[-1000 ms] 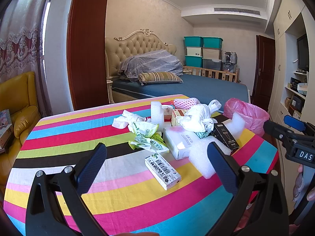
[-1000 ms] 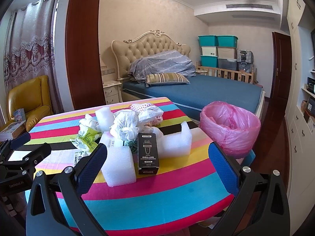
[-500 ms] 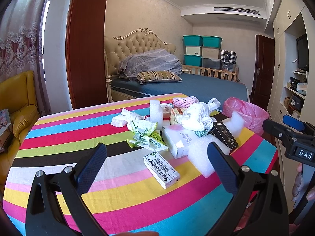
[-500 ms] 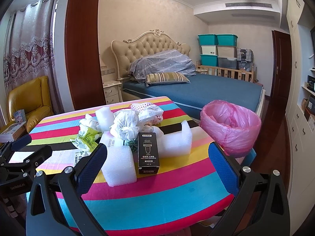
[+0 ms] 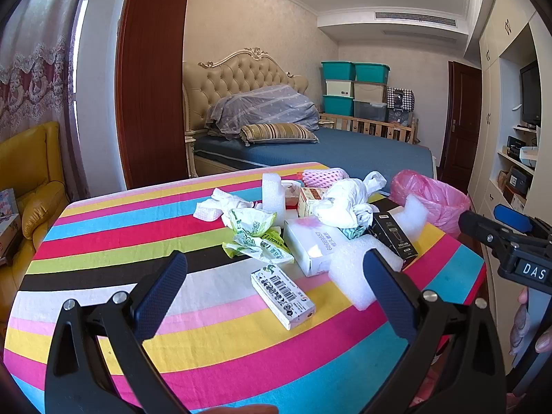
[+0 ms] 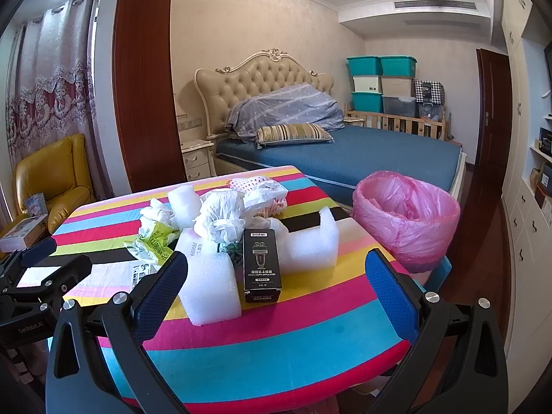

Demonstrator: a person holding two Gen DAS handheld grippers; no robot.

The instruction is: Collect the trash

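Observation:
A heap of trash lies on the striped table (image 5: 103, 234): a barcode box (image 5: 282, 296), a green-printed wrapper (image 5: 257, 233), a white box (image 5: 312, 243), white foam blocks (image 6: 208, 284), a black box (image 6: 261, 264) and a crumpled white bag (image 6: 224, 215). A bin lined with a pink bag (image 6: 407, 219) stands past the table's right side. My left gripper (image 5: 274, 291) hangs open over the near table, just short of the barcode box. My right gripper (image 6: 276, 286) is open too, with the foam block and black box ahead of it. Neither holds anything.
A blue bed (image 6: 345, 153) with a tufted headboard stands behind the table. A yellow armchair (image 5: 31, 169) is at the left, a wooden partition (image 5: 151, 79) behind the table, cabinets and shelves (image 5: 510, 158) at the right. Teal storage boxes (image 6: 381, 82) are stacked in the far corner.
Both views shift only slightly. The left gripper has drifted a little; the trash sits where it was and both grippers stay open.

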